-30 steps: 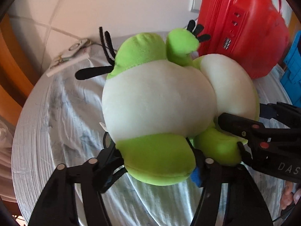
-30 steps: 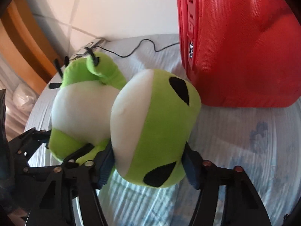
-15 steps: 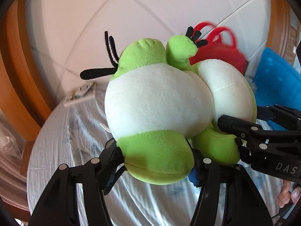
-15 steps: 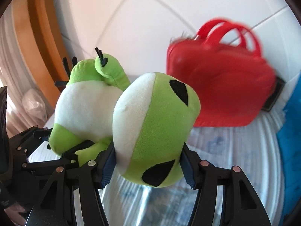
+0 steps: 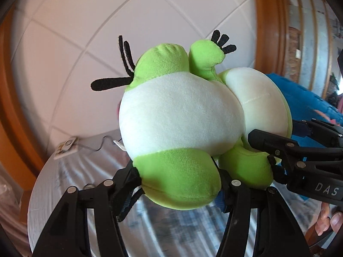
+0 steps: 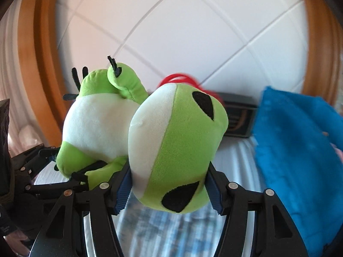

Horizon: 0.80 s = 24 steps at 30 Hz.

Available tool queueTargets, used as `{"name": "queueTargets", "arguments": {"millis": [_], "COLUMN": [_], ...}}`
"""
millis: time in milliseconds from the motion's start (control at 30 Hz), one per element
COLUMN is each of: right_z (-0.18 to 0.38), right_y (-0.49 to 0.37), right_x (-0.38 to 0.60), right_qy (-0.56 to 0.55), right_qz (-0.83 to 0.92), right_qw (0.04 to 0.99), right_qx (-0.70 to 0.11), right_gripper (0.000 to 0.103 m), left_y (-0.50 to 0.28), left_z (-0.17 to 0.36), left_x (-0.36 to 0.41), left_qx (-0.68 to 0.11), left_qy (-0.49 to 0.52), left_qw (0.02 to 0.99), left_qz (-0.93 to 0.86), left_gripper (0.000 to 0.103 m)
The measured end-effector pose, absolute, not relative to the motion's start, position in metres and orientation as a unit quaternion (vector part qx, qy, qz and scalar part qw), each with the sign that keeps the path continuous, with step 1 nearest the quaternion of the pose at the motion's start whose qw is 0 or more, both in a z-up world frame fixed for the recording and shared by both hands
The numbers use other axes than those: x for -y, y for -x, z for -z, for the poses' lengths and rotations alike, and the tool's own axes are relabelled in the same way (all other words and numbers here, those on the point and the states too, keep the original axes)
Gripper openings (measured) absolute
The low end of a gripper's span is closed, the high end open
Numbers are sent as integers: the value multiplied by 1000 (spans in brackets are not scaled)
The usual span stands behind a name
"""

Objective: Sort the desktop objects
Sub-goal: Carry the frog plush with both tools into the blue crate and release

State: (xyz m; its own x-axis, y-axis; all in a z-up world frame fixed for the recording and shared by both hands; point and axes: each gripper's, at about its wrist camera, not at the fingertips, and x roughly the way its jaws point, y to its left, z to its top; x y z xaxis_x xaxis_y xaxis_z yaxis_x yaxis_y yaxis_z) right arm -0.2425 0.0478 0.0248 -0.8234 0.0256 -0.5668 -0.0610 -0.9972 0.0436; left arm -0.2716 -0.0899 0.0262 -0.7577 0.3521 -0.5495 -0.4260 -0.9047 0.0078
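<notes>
A green and white plush frog point(image 5: 182, 120) hangs in the air above the table, held by both grippers. My left gripper point(image 5: 180, 182) is shut on its lower body, a green foot bulging between the fingers. My right gripper point(image 6: 169, 184) is shut on the frog's head point(image 6: 178, 150), which has black eye patches. In the left wrist view the right gripper point(image 5: 300, 154) reaches in from the right. In the right wrist view the left gripper point(image 6: 42, 171) shows at the lower left.
A round table with a pale striped cloth point(image 5: 85, 192) lies below. A white power strip with a cable point(image 5: 66, 147) sits at its far left. A blue fabric item point(image 6: 300, 150), a dark box point(image 6: 240, 117) and red handles point(image 6: 182, 79) stand at the back right. White tiled wall behind.
Both grippers have lifted the frog higher and swung to the right. The red case has dropped almost out of sight and the blue fabric has come into view.
</notes>
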Motion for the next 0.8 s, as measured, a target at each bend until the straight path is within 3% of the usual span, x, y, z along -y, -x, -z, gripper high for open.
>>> {"name": "queueTargets", "arguments": {"millis": [467,800], "right_z": [-79,-86], "right_y": [119,47], "right_x": [-220,-365], "right_qy": [225,207], "right_qz": [-960,-939], "right_qw": [161,254], "right_qx": [-54,-101], "right_gripper": [61,62], "left_y": [194,167], "left_z": [-97,-106], "left_x": [-120,-281], "left_qx": [-101,-142], "left_qy": [208,211], "left_qw": [341,422], "left_qz": [-911,-870], "left_gripper": [59,59]}}
